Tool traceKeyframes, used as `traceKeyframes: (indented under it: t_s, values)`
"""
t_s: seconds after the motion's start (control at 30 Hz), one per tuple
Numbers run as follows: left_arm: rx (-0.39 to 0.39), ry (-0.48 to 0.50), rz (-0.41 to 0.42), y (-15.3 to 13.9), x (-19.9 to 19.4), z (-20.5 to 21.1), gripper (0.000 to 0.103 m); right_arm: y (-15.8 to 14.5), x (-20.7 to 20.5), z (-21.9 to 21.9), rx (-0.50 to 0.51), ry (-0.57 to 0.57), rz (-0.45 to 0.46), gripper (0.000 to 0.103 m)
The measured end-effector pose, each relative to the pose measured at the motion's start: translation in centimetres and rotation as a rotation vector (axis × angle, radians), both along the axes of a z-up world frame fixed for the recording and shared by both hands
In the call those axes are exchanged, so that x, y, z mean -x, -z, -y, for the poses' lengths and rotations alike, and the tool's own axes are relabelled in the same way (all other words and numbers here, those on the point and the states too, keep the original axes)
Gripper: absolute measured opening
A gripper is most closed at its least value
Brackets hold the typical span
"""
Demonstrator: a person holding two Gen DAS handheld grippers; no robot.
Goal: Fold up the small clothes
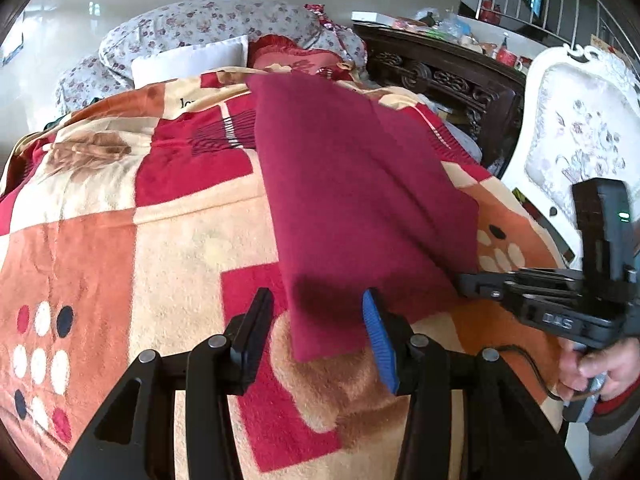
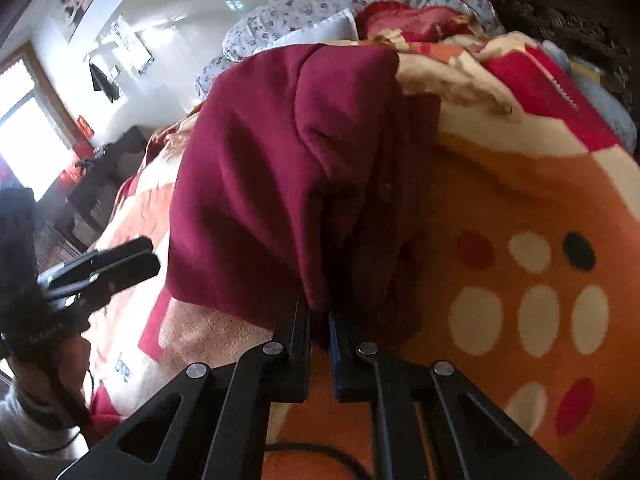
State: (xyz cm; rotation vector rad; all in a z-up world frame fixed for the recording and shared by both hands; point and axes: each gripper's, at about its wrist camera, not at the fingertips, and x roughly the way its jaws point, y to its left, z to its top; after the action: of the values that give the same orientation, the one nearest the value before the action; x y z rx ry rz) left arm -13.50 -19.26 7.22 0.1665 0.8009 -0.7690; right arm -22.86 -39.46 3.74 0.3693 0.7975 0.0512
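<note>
A dark red knit garment (image 1: 352, 184) lies spread flat on a patterned blanket (image 1: 180, 240) that covers a bed. Its near corner rests between the fingers of my left gripper (image 1: 316, 320), which stands open, its pads clear of the cloth. At the right, my right gripper (image 1: 466, 280) meets the garment's right edge. In the right wrist view the garment (image 2: 260, 168) rises in a bunched fold, and my right gripper (image 2: 319, 316) is shut on its near edge. My left gripper (image 2: 150, 256) shows at the left, beside the cloth.
Floral pillows (image 1: 200, 28), a white pillow (image 1: 188, 60) and a red cushion (image 1: 288, 56) lie at the head of the bed. Dark carved wooden furniture (image 1: 448, 80) and a white upholstered chair (image 1: 580, 132) stand along the right. A hand (image 1: 600, 364) holds the right gripper.
</note>
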Motion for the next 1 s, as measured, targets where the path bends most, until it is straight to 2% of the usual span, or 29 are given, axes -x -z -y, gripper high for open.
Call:
traceKeyframes:
  t_s: [0.2,0.3,0.4,0.5,0.6,0.67,0.77,0.9,0.97,1.0]
  values:
    - [0.037,-0.022,0.022,-1.0,-0.8,1.2,0.046,-4.7,1.4,0.6,-0.022,0.042,0.116,0.014]
    - [0.028,-0.04,0.031,-1.0,-1.4,2.1,0.046,-6.9,0.4,-0.3,0.05,0.052,0.169,0.015]
    - [0.021,-0.057,0.039,-0.8,-2.0,2.8,0.051,-8.0,-1.1,-0.9,0.094,0.052,0.198,0.015]
    - [0.017,-0.064,0.047,-0.5,-2.5,3.2,0.057,-7.5,-3.6,-1.4,0.152,0.056,0.155,0.015]
    - [0.011,-0.058,0.05,-0.1,-2.8,3.6,0.06,-5.1,-5.6,-0.5,0.23,0.115,0.062,0.015]
    - [0.007,-0.048,0.052,0.1,-2.8,3.8,0.062,-3.5,-6.0,0.7,0.22,0.146,0.026,0.015]
    - [0.002,-0.04,0.053,0.4,-2.8,4.1,0.064,-1.4,-5.9,2.4,0.131,0.149,0.005,0.017]
    - [0.004,-0.052,0.046,0.3,-2.9,4.1,0.065,-1.8,-5.4,2.6,0.121,0.137,0.016,0.027]
    - [0.01,-0.052,0.036,-0.1,-2.9,3.8,0.065,-2.2,-4.8,3.1,0.088,0.156,0.039,0.039]
    - [0.021,-0.049,0.03,-0.4,-3.0,3.4,0.065,-2.5,-4.1,3.5,0.061,0.177,0.06,0.056]
